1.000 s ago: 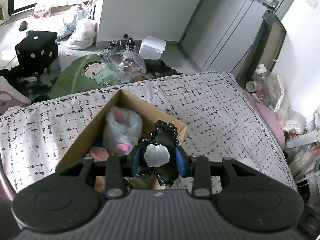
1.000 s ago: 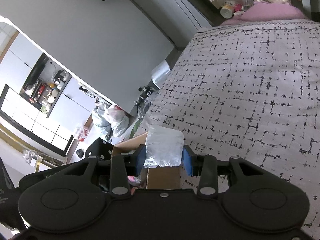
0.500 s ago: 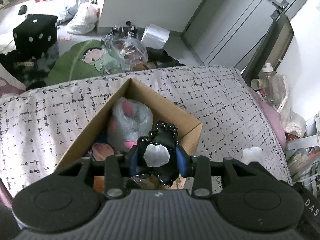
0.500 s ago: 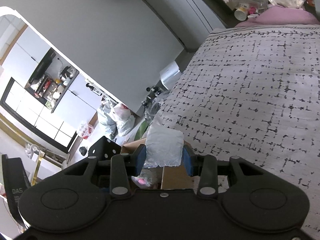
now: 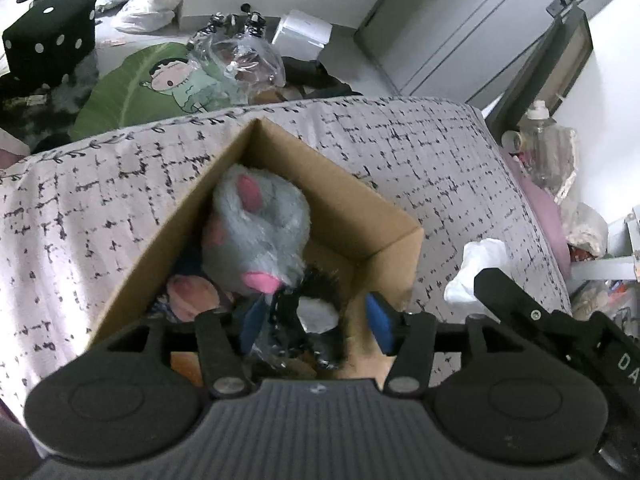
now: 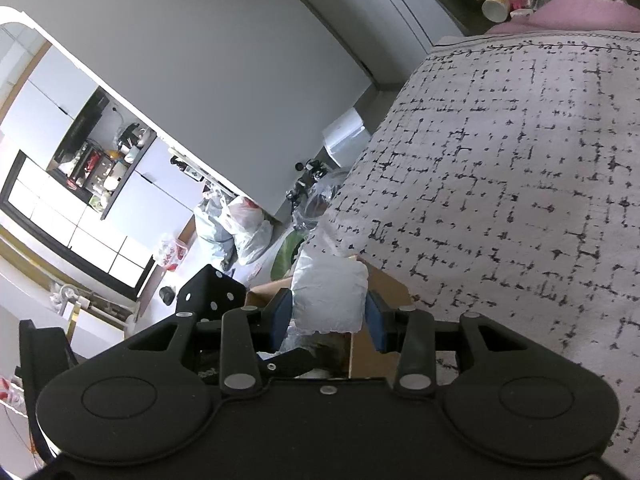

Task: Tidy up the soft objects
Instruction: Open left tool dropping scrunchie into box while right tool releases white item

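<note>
Since a second ago: left gripper (image 5: 316, 320) lowered toward the cardboard box (image 5: 360, 216), jaws just spread apart; black toy with white patch (image 5: 308, 320) no longer pinched, now loose between the blue pads.
Left jaws: standing open, both pads clear of the black toy; right-hand pad close to the box's near right wall.
Black toy: down inside the box at its near right corner, just beside the grey plush with pink ears (image 5: 260, 232); apparently let go there so as to land among the soft things already collected.
Other contents: pink plush (image 5: 188, 296) low against the box's left wall, partly hidden under the grey one.
Box: on the patterned bedspread (image 5: 420, 148), near the bed's foot edge, one corner pointing toward the cluttered floor.
Left pose: tilted steeply downward over the box's near rim, fingers reaching into the opening.
Right gripper (image 6: 328, 312): closed on a white padded pouch (image 6: 330, 296), pads pressed to its two sides.
Right pose: angled moderately down, rolled to one side, pouch held above the box's edge; likely next in line for the same drop.
White crumpled item (image 5: 476, 268): on the bedspread right of the box in the left wrist view, partly behind the other gripper; probably the same pouch.
</note>
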`<state>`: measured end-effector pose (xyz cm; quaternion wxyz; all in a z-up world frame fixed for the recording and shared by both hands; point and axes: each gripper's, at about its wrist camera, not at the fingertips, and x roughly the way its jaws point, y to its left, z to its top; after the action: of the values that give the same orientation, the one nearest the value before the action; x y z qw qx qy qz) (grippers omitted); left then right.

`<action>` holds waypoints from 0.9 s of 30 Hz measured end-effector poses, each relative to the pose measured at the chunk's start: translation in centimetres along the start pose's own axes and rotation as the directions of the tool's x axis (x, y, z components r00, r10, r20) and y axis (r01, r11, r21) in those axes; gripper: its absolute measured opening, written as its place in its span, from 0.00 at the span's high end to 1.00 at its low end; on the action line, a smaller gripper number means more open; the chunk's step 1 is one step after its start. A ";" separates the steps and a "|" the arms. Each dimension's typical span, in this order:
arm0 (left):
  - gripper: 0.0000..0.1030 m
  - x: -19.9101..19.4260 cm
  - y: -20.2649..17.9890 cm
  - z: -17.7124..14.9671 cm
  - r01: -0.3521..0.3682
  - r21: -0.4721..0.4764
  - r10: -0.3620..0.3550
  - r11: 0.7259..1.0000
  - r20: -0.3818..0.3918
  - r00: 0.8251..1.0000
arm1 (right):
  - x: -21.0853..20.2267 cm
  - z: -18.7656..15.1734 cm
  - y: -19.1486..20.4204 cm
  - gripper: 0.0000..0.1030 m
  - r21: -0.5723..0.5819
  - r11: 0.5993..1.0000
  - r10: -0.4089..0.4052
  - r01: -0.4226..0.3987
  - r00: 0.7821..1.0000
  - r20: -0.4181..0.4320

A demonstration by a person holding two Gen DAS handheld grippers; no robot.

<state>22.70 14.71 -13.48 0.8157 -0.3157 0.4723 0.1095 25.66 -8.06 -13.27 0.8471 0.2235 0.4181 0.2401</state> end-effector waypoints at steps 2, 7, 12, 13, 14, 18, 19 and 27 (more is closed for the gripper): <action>0.41 -0.1 0.6 0.4 0.020 -0.018 -0.020 1.000 -0.001 1.000 | 0.5 0.0 0.3 0.61 0.000 1.000 -0.002 0.002 1.000 -0.004; 0.38 -0.5 1.5 1.2 0.027 -0.029 -0.027 0.999 0.008 1.000 | 1.5 -0.3 1.1 0.60 -0.017 1.000 -0.025 0.025 1.000 -0.006; 0.38 -1.0 2.4 1.8 0.019 -0.037 -0.019 0.999 0.012 1.000 | 1.8 -0.5 1.6 0.59 -0.035 0.998 -0.044 0.044 0.999 -0.006; 0.38 -1.1 2.5 1.9 0.018 -0.037 -0.018 0.999 0.013 1.000 | 1.9 -0.5 1.8 0.54 -0.043 0.998 -0.046 0.046 0.999 -0.005; 0.38 -1.2 2.6 2.0 0.015 -0.036 -0.014 0.999 0.015 1.000 | 1.9 -0.6 1.9 0.50 -0.048 0.998 -0.050 0.049 0.999 -0.004; 0.35 -1.9 2.9 2.0 0.015 -0.032 -0.014 0.999 0.021 1.000 | 1.3 -0.7 2.0 0.36 -0.046 0.997 -0.059 0.059 0.998 0.013; 0.32 -2.0 2.9 2.0 0.013 -0.032 -0.013 0.999 0.022 1.000 | 1.2 -0.7 1.9 0.34 -0.041 0.997 -0.064 0.065 0.998 0.014; 0.21 -4.2 2.6 1.7 0.009 -0.021 -0.008 1.000 0.042 0.999 | -1.7 -1.0 1.4 0.23 -0.041 0.990 -0.131 0.132 0.991 0.038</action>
<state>20.42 18.26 -10.46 0.8224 -0.3240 0.4525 0.1180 23.59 -7.82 -12.03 0.8729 0.1814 0.4117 0.1889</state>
